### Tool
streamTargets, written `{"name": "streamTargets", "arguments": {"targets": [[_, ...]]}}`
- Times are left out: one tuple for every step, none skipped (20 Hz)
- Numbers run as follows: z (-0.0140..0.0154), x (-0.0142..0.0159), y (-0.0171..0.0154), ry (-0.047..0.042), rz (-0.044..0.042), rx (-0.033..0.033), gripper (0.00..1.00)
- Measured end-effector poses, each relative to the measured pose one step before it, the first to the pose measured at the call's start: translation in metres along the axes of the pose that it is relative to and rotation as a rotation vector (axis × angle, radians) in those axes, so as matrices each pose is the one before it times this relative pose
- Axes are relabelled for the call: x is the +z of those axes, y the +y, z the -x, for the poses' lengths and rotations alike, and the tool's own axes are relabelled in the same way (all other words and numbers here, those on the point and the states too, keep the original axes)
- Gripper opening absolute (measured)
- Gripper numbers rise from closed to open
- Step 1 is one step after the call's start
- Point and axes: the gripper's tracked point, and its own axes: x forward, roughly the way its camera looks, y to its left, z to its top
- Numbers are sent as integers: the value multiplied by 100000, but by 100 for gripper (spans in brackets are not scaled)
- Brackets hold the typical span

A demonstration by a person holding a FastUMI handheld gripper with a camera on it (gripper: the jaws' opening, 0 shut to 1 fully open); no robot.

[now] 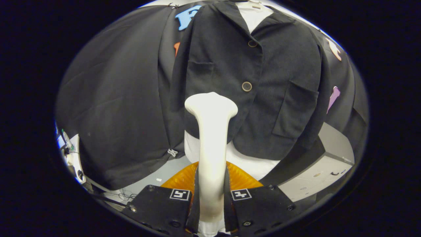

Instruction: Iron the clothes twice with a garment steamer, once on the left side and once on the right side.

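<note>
A dark buttoned jacket [263, 85] hangs over a white shirt [255, 16] straight ahead, with two buttons down its front and a patch pocket on its right half. My gripper [212, 194] is shut on the handle of a white garment steamer [212, 138], which stands up between the fingers. The steamer's flared head [211, 105] sits at the jacket's lower front, left of the lower button [246, 86]. Whether the head touches the cloth I cannot tell. The white shirt's hem [250, 164] shows below the jacket.
An orange rounded base [243, 179] lies under the shirt hem, just beyond the fingers. A grey-white cabinet [315, 174] stands low to the right. Black cloth [115, 98] hangs to the left, with cables and small devices [70, 154] at its lower edge.
</note>
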Motion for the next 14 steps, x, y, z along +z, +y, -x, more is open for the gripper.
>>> {"name": "streamTargets", "arguments": {"targets": [[-31, -174, 90, 390, -197, 12, 32], [42, -249, -96, 220, -190, -49, 32], [37, -96, -47, 50, -110, -12, 32], [178, -41, -111, -3, -210, -5, 32], [110, 28, -98, -197, -224, 20, 32], [238, 85, -186, -364, -80, -22, 32], [291, 105, -196, -472, -121, -25, 32], [270, 112, -232, -556, -293, 6, 32], [376, 38, -359, -566, -336, -21, 32], [372, -54, -534, -528, -423, -142, 32], [451, 53, -564, -588, -527, -151, 32], [-347, -6, -1062, -682, -710, -291, 32], [577, -35, -773, -728, -636, -654, 32], [661, 98, -900, -732, -865, -687, 32]]}}
